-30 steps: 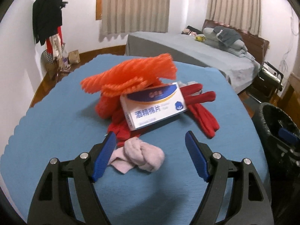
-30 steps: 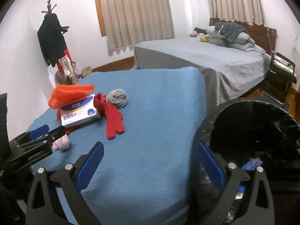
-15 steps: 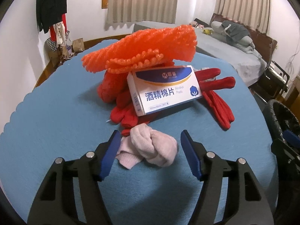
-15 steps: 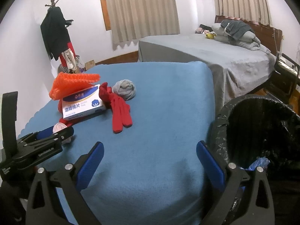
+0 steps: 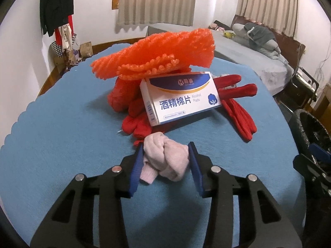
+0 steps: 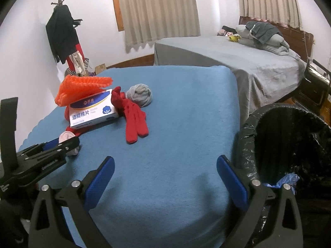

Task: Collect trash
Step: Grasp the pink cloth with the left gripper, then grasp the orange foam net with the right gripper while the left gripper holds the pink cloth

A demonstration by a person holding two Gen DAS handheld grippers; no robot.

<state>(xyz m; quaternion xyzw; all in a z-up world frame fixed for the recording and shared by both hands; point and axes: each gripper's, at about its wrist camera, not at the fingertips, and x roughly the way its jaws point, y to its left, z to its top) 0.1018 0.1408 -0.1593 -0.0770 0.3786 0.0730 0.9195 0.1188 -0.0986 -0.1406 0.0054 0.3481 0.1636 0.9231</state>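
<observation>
A knotted pink sock (image 5: 166,158) lies on the blue table (image 5: 62,136). My left gripper (image 5: 165,155) has its blue pads closed against both sides of the sock; it also shows in the right wrist view (image 6: 62,144). Behind the sock lie a white alcohol-pads box (image 5: 182,98), orange foam netting (image 5: 157,51) and red gloves (image 5: 240,113). My right gripper (image 6: 165,167) is open and empty above the table's near edge, beside a black-lined trash bin (image 6: 289,144).
A balled grey sock (image 6: 140,95) lies beside the gloves. A grey bed (image 6: 238,62) stands behind the table, a coat rack (image 6: 62,35) at far left. The bin (image 5: 312,130) stands right of the table, with something blue inside (image 6: 287,179).
My left gripper moved forward and down over the pink sock and its jaws narrowed until they pressed on it. The right gripper stayed open, shifting slightly.
</observation>
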